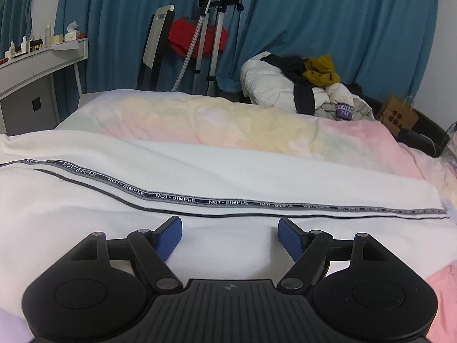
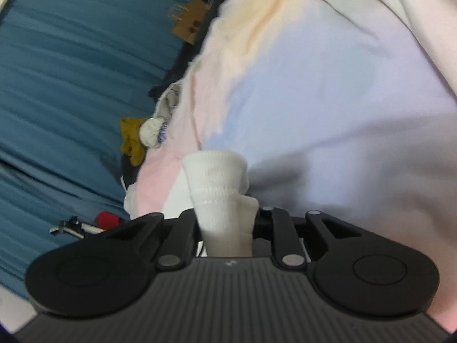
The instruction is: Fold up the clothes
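A white garment (image 1: 200, 177) lies spread flat across the bed, with a dark woven tape (image 1: 182, 197) reading NOT-SIMPLE running along it. My left gripper (image 1: 230, 225) hovers just over its near part. Its blue pads (image 1: 171, 237) stand wide apart with nothing between them. In the right wrist view, a bunched piece of white ribbed fabric (image 2: 217, 177) sticks up out of my right gripper (image 2: 225, 223). The fingers are closed in on it and the fabric hides their tips. I cannot tell whether this piece belongs to the spread garment.
A pastel quilt (image 1: 228, 120) covers the bed. A pile of clothes (image 1: 302, 85) sits at its far right side, with a brown paper bag (image 1: 397, 114) beside it. A garment steamer stand (image 1: 211, 28) and blue curtains (image 1: 342, 28) are behind; a white dresser (image 1: 37, 65) stands at left.
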Motion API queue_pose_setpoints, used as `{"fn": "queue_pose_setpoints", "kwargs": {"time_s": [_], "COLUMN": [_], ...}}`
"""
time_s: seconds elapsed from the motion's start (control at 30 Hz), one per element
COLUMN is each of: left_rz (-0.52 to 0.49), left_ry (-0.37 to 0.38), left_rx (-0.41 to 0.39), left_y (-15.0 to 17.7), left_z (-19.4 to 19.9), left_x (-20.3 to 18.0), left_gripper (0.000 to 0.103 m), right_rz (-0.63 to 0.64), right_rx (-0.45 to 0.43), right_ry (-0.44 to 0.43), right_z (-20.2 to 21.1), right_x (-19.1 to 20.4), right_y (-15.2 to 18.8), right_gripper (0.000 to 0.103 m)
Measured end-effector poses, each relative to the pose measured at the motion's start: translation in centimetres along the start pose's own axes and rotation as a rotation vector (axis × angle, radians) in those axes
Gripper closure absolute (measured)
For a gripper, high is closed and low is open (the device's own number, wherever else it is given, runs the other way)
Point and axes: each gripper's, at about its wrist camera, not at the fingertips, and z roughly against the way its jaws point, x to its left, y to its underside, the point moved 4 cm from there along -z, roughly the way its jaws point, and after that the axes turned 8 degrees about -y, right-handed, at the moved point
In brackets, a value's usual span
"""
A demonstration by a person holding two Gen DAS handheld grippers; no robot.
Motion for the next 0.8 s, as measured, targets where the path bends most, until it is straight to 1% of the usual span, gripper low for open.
{"fn": "queue_pose_setpoints", "kwargs": {"time_s": [0.07,0.13,0.23,0.43,0.7,0.8], "left_rz": [-0.025,-0.056,-0.094,-0.131,-0.158,-0.164], "left_ry": [-0.012,-0.021,-0.032,-0.042,-0.057,-0.055], "left_rx": [0.001,0.008,0.046,0.063,0.066,0.065], "left_y": [0.3,0.7,1.2,1.8,2.1,2.2], "left_z": [-0.2,-0.3,-0.8,-1.7,-2.2,-2.3], "left_x": [-0.4,-0.5,-0.8,-0.7,-0.9,-0.7], "left_gripper": [0.026,0.026,0.026,0.025,0.025,0.025], "right_rz": [0.044,0.037,0.034,0.039,0.062,0.038], "right_rx": [-0.01,-0.027,-0.031,-0.034,-0.033,-0.049], "right_ry": [0.0,0.004,0.021,0.048,0.056,0.041], "right_z": [0.1,0.2,0.1,0.0,0.1,0.4], "right_x": [0.7,0.6,0.4,0.2,0.4,0.9], "right_y": [-0.2,-0.3,-0.2,-0.1,0.0,-0.1], "right_gripper": [0.087,0.087,0.087,0.087,0.087,0.087]}}
